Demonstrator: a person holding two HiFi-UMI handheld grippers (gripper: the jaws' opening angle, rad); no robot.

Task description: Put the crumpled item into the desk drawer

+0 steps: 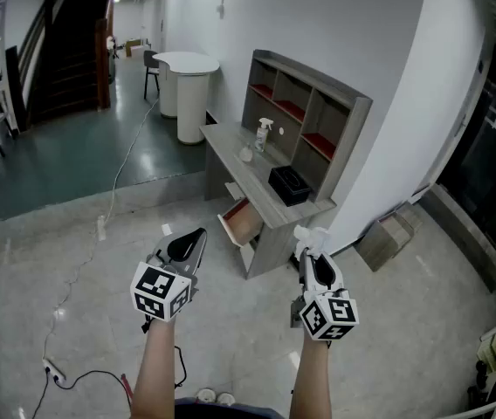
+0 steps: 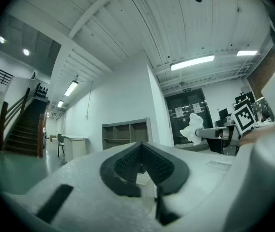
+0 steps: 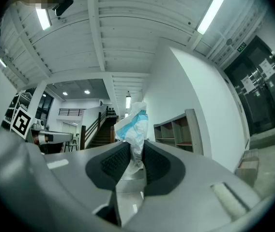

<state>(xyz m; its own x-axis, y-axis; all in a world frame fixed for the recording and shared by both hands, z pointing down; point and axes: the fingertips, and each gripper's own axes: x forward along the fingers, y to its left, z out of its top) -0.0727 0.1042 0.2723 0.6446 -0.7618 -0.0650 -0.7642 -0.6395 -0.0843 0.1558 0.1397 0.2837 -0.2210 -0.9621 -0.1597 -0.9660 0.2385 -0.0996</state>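
Observation:
A crumpled white item with blue marks (image 3: 132, 123) sticks up between the pads of my right gripper (image 3: 136, 151), which is shut on it. In the head view the item (image 1: 311, 236) shows at the tip of the right gripper (image 1: 308, 251), held in the air near the desk's front right corner. The grey desk (image 1: 252, 177) stands against the white wall, and its drawer (image 1: 241, 222) is pulled open toward me. My left gripper (image 1: 189, 243) hovers left of the drawer with its dark pads together and nothing in them (image 2: 142, 154). The left gripper view also catches the item (image 2: 193, 128).
A shelf unit (image 1: 313, 112) rises at the back of the desk. A black box (image 1: 289, 185) and a spray bottle (image 1: 264, 134) stand on the desktop. A cardboard box (image 1: 389, 238) sits on the floor to the right, a round white table (image 1: 187, 81) behind, and a cable (image 1: 82, 269) trails at left.

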